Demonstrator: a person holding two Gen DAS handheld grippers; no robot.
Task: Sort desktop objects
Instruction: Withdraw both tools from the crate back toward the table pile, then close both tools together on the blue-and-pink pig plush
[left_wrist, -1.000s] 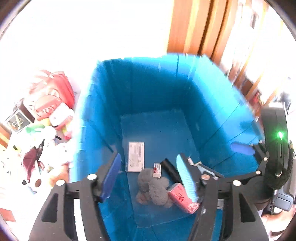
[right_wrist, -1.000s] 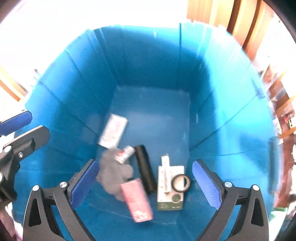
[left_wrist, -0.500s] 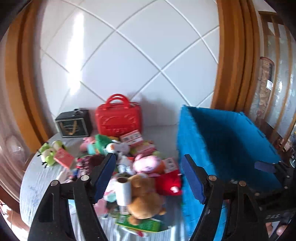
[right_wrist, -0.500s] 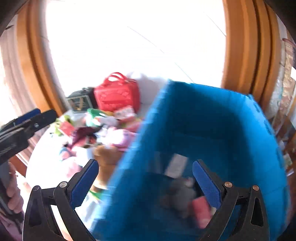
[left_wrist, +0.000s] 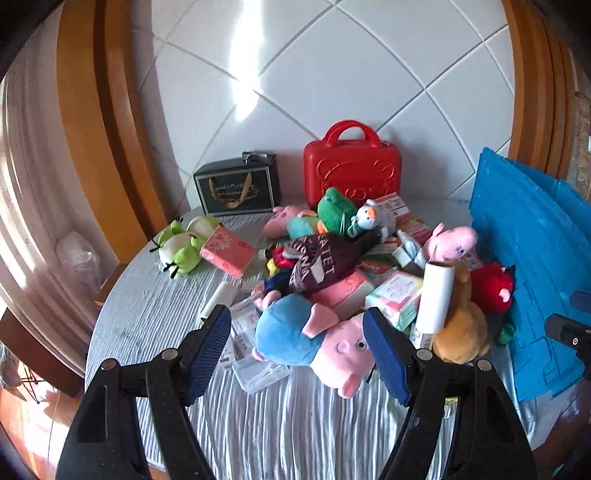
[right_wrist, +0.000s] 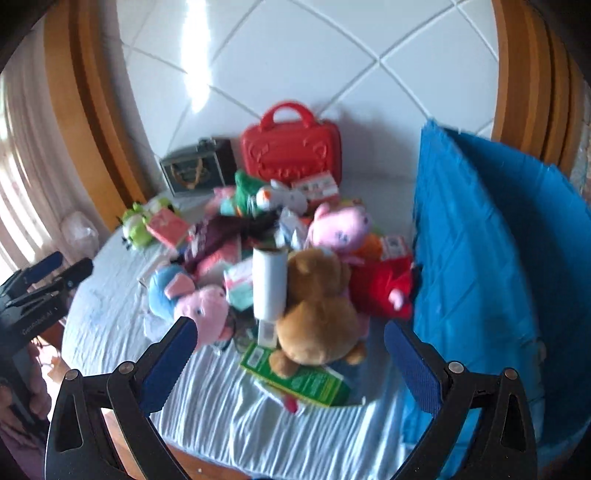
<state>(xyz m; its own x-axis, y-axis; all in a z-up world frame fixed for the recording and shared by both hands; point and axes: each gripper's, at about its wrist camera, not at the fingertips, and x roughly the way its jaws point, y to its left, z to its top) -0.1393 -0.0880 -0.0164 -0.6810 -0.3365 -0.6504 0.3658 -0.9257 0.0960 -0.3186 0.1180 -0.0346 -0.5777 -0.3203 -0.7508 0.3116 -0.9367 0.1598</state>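
Observation:
A pile of toys and boxes lies on the round table (left_wrist: 155, 317). My left gripper (left_wrist: 299, 349) is open and empty, with a blue and pink pig plush (left_wrist: 314, 341) showing between its fingers. My right gripper (right_wrist: 290, 363) is open and empty, above a brown bear plush (right_wrist: 317, 314) and a green box (right_wrist: 303, 380). A white paper roll (left_wrist: 434, 299) stands against the bear, and shows in the right wrist view (right_wrist: 269, 286). The blue bin (left_wrist: 532, 258) stands at the right of the pile (right_wrist: 476, 258).
A red case (left_wrist: 351, 168) and a dark box (left_wrist: 236, 188) stand at the back by the tiled wall. A green frog plush (left_wrist: 181, 245), a pink box (left_wrist: 227, 251), a pink pig plush (left_wrist: 448, 243) and a red plush (left_wrist: 491, 288) lie in the pile.
Both grippers have lifted out of the blue bin and swung left to face the pile on the table. Both stay open and empty.

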